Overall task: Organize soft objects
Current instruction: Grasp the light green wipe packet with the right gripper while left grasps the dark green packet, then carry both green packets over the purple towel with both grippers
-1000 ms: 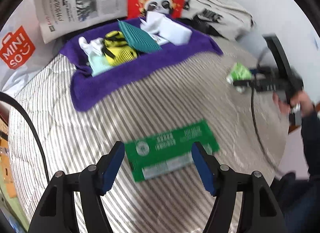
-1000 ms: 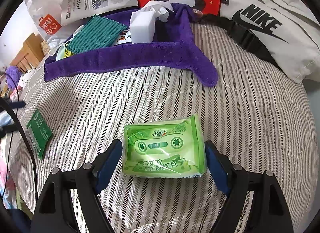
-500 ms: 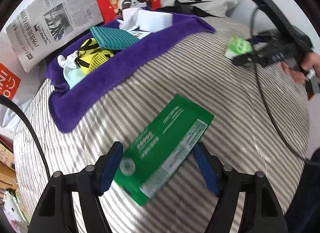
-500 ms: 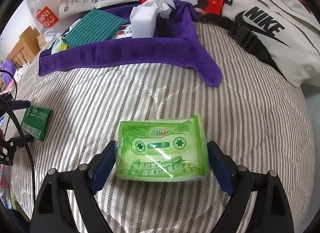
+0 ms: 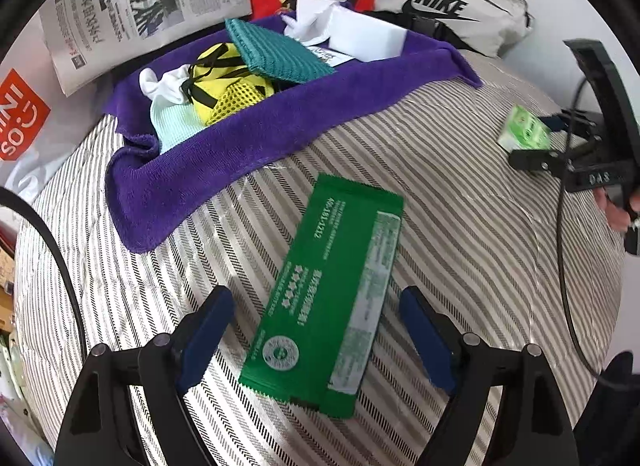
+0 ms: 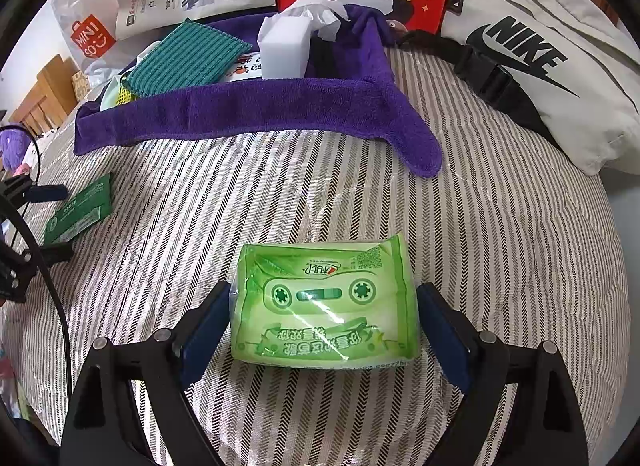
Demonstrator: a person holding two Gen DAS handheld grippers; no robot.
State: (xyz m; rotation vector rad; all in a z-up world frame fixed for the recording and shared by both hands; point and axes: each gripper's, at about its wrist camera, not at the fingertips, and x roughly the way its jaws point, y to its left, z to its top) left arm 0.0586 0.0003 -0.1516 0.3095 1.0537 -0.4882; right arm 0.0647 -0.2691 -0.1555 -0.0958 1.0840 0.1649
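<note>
Dark green packet [image 5: 332, 298] now lengthwise between left gripper [image 5: 316, 330] fingers.

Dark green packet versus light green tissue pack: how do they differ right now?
The dark green packet is flat, long and opaque; the light green tissue pack is plump, squarish and glossy. The packet lies askew between the left gripper fingers; the pack sits square in the right gripper. Both rest on the striped quilt, ungripped.

Left gripper [image 5: 316, 330] jaws wide apart around a green packet [image 5: 332, 298] lying flat on the striped bed [image 5: 460, 225], purple towel [image 5: 224, 153] far left, right gripper [image 5: 536, 141] far right at a light-green pack [image 5: 524, 131].
</note>
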